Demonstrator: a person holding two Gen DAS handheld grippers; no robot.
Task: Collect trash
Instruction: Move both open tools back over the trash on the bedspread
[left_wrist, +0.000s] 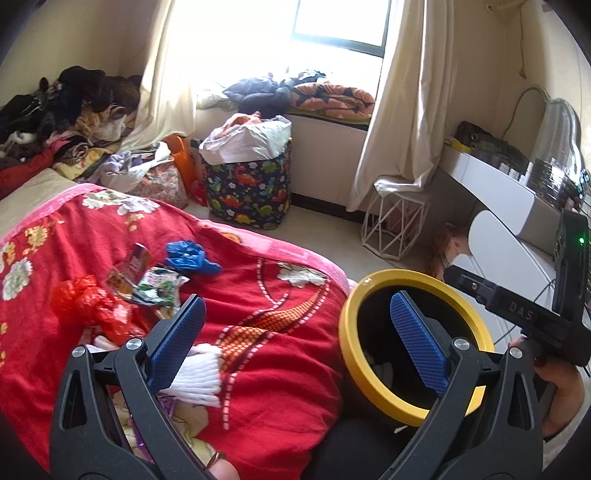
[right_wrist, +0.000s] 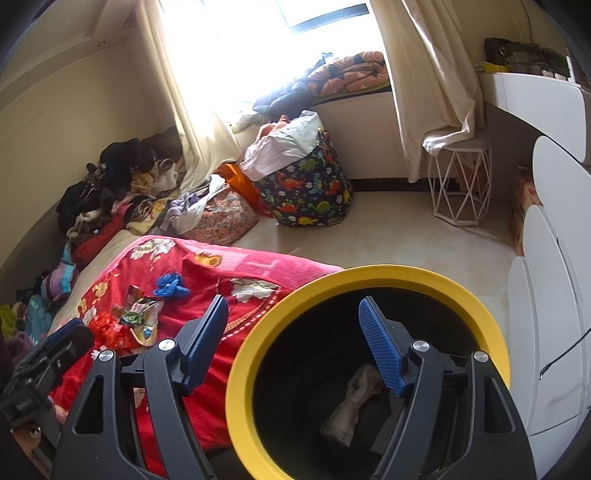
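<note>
A black bin with a yellow rim (left_wrist: 352, 354) (right_wrist: 369, 273) stands beside the bed, with crumpled paper (right_wrist: 351, 406) inside. On the red floral blanket (left_wrist: 258, 332) (right_wrist: 207, 273) lie a blue plastic bag (left_wrist: 190, 256) (right_wrist: 170, 286), a red plastic bag (left_wrist: 88, 302) (right_wrist: 107, 325) and snack wrappers (left_wrist: 159, 286) (right_wrist: 142, 317). My left gripper (left_wrist: 299, 332) is open and empty, over the bed edge and the bin rim. My right gripper (right_wrist: 295, 336) is open and empty above the bin's mouth.
A dinosaur-print laundry bag (left_wrist: 247, 188) (right_wrist: 306, 192) and a white wire stool (left_wrist: 395, 221) (right_wrist: 460, 184) stand on the floor by the window. Clothes are piled at the bed's far end (left_wrist: 66, 118) (right_wrist: 122, 177). A white dresser (left_wrist: 517, 221) (right_wrist: 554, 295) is on the right.
</note>
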